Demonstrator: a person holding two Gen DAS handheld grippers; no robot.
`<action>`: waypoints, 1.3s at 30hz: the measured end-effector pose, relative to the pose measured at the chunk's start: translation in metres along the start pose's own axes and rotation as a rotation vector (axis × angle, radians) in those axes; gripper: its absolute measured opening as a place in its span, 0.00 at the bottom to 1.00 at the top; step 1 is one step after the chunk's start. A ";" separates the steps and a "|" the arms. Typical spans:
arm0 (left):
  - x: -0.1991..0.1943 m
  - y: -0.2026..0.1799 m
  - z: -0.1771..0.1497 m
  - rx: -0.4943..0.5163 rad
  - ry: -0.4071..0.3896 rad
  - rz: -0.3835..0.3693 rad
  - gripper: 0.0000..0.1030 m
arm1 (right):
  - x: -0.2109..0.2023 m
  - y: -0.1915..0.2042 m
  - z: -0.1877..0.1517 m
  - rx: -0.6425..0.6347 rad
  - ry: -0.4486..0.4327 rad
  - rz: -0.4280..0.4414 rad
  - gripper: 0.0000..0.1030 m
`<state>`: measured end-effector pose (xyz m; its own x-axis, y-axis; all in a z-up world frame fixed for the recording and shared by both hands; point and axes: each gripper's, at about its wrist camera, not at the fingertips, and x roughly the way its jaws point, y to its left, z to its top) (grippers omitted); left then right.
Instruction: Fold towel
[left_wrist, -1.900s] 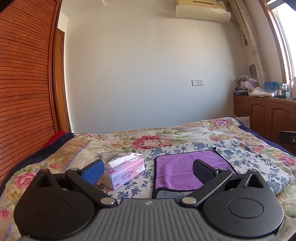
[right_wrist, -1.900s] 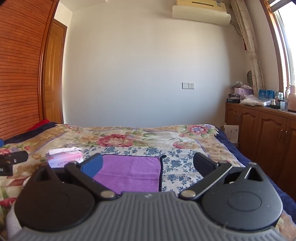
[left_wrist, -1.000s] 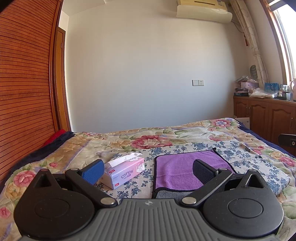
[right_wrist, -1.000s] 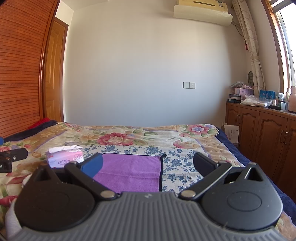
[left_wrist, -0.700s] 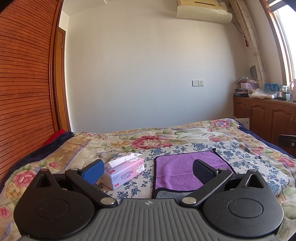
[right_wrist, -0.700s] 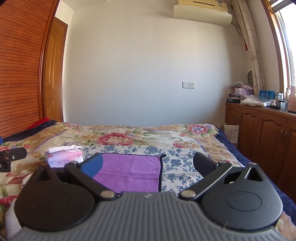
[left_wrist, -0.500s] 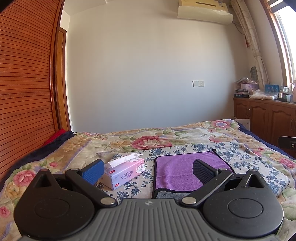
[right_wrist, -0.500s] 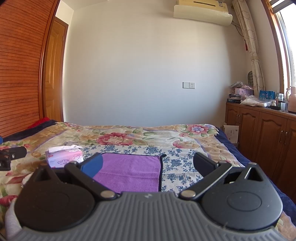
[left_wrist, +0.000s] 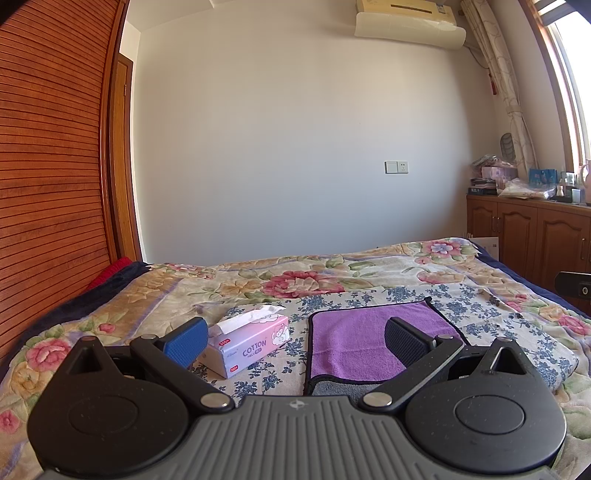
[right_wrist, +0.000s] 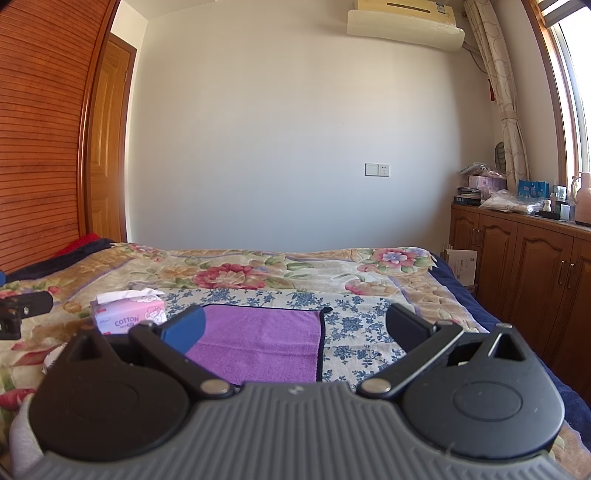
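Towel (left_wrist: 354, 343) flat on bed (left_wrist: 332, 273), tissue box (left_wrist: 247, 345) just beside it on the left. Cabinets (right_wrist: 524, 266) right of bed, sliding door (right_wrist: 40, 129) left, air conditioner (right_wrist: 404, 24) high on far wall (right_wrist: 288, 140).

Bedroom, daylit from window (right_wrist: 576, 110) at right.
White wall (left_wrist: 295, 147) with air conditioner (left_wrist: 408, 20); slatted wooden wardrobe (left_wrist: 48, 166) left; wooden cabinets (right_wrist: 535, 266) right; bed (left_wrist: 332, 273) under floral quilt.

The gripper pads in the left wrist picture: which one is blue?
On the left gripper, the blue pad is the left-hand one, beside the pink tissue box. The other pad is black, over the purple towel.
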<state>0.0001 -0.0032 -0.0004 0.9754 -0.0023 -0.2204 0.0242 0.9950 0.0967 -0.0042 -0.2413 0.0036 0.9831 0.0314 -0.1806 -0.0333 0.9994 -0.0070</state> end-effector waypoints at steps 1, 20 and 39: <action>0.000 0.000 0.000 0.000 0.000 0.000 1.00 | 0.000 0.000 0.000 0.000 0.001 0.000 1.00; 0.002 0.003 0.001 -0.001 0.001 0.000 1.00 | 0.000 -0.001 0.001 0.000 0.001 0.000 1.00; 0.008 0.001 -0.003 0.004 0.054 -0.008 1.00 | 0.007 0.003 0.000 0.001 0.043 0.016 1.00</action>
<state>0.0071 -0.0018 -0.0050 0.9620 -0.0044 -0.2729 0.0325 0.9946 0.0986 0.0027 -0.2385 0.0025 0.9736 0.0472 -0.2232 -0.0490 0.9988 -0.0023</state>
